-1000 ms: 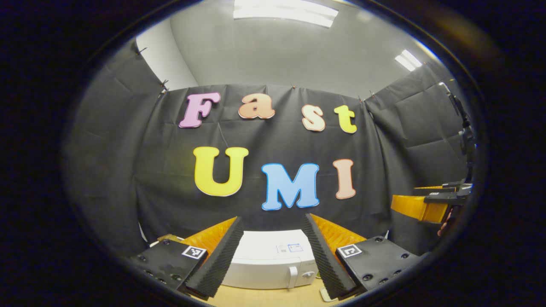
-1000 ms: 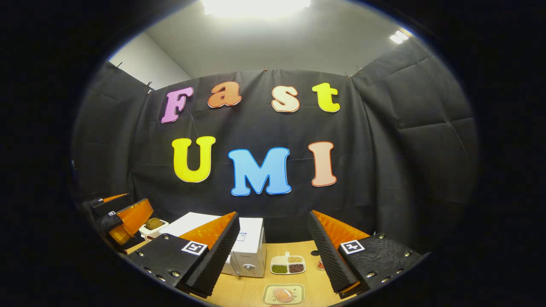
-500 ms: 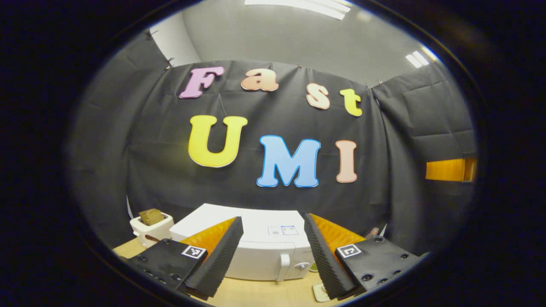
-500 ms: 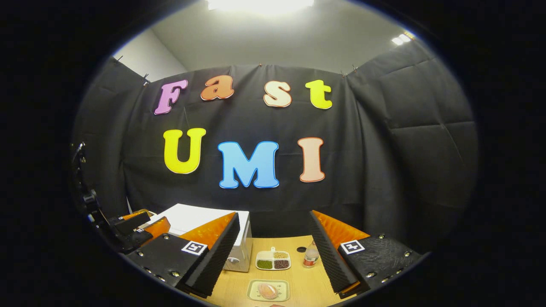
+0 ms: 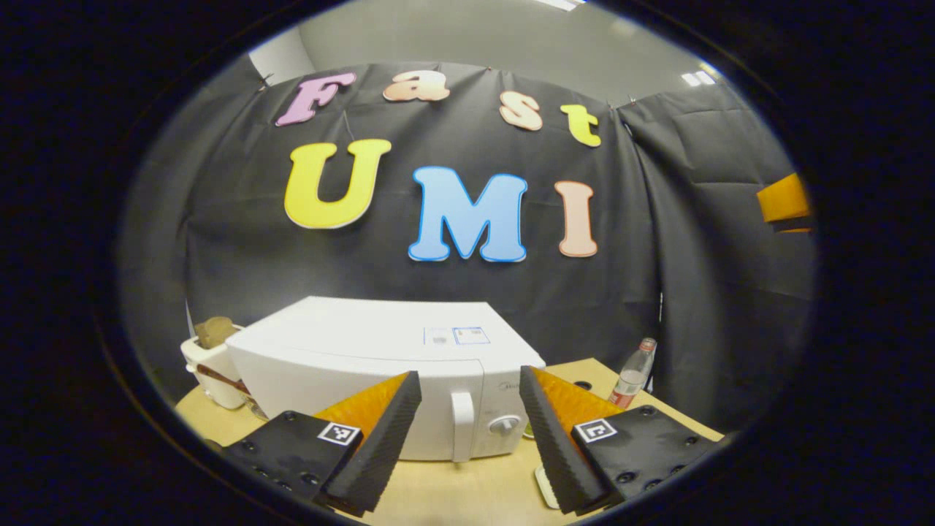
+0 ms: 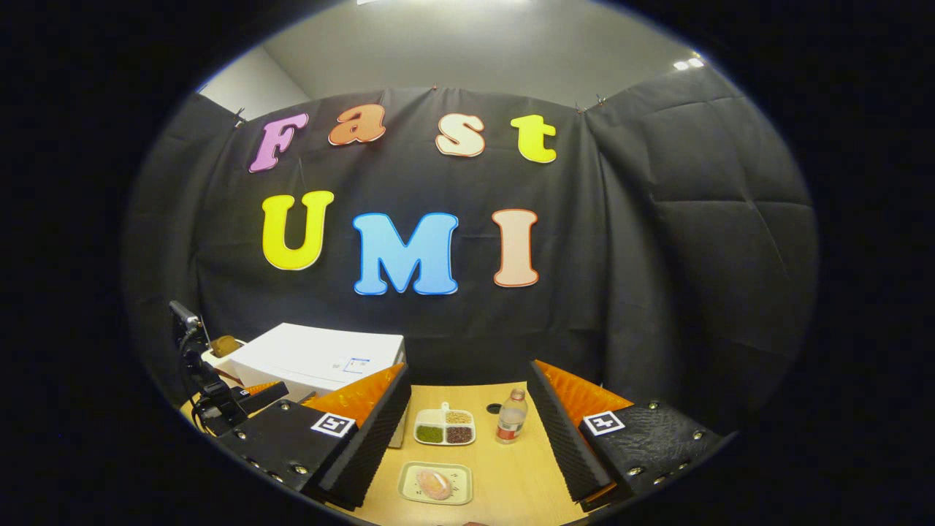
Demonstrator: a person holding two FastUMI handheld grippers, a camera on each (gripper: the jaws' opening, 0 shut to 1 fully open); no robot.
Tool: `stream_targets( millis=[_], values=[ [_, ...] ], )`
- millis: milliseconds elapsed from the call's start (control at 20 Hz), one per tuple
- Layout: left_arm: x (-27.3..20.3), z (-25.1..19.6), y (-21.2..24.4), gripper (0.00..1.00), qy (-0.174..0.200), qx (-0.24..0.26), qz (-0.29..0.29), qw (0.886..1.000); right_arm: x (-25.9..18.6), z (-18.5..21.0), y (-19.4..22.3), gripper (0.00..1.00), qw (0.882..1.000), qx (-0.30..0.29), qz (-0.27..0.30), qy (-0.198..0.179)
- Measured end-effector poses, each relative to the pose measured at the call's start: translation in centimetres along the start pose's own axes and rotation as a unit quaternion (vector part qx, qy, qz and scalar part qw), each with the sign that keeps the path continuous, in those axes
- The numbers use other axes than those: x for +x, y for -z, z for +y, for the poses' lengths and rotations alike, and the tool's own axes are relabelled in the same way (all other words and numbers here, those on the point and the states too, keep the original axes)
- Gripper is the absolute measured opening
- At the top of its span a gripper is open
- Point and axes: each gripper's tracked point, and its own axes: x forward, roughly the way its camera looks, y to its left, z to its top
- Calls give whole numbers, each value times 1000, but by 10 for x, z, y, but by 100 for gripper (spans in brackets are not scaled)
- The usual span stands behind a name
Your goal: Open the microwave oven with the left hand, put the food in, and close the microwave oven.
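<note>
The left gripper (image 5: 467, 431) is hanging wide open in front of the closed microwave oven (image 5: 380, 372), its fingers touching nothing. The right gripper (image 6: 467, 431) is also standing spread and empty above the table (image 6: 504, 475). The food (image 6: 434, 483) is lying on a small plate (image 6: 409, 491) near the table's front edge.

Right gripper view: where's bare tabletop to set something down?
Bare wood lies right of the bottle, toward the booth wall, and between the food plate and the right gripper fingers. It is crowded around the divided dish, which sits close between the microwave and the bottle.
</note>
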Motion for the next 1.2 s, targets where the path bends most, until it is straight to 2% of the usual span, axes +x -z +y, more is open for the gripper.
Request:
stream_targets(
  millis=[150, 350, 400, 500, 600, 650, 700, 800, 850, 950, 1000, 1050, 1200],
  values=[
    [17, 2, 22, 77, -7, 0, 18, 1000, 3, -7, 16, 98, 1000, -3, 21, 2],
    [43, 2, 47, 82, -9, 14, 42, 999, 15, -11, 27, 98, 999, 8, 37, 3],
    [49, 4, 60, 78, -13, 12, 53, 998, 18, -11, 29, 98, 999, 10, 39, 1],
    [58, 12, 78, 79, -32, 5, 70, 997, 23, -8, 28, 98, 999, 11, 39, -2],
    [66, 12, 94, 71, -38, 1, 86, 996, 27, -10, 30, 98, 999, 9, 40, 1],
    [68, 12, 97, 75, -40, 3, 90, 995, 28, -11, 31, 98, 999, 8, 41, 4],
    [70, 13, 99, 74, -41, 6, 93, 995, 28, -11, 33, 98, 999, 8, 42, 5],
    [75, 14, 106, 67, -34, -8, 102, 994, 29, -13, 37, 98, 999, 8, 47, 7],
    [76, 11, 105, 51, -30, -17, 102, 994, 29, -13, 37, 98, 999, 8, 49, 9],
    [76, 8, 103, 34, -30, 9, 107, 994, 29, -13, 41, 98, 999, 7, 53, 11],
    [75, 8, 103, 31, -29, 15, 108, 994, 29, -13, 42, 98, 998, 8, 55, 11],
    [75, 8, 103, 34, -26, 13, 109, 994, 28, -11, 42, 98, 998, 9, 55, 10],
    [74, 8, 104, 33, -21, 6, 111, 994, 26, -7, 42, 98, 999, 8, 52, 8]
  ],
)
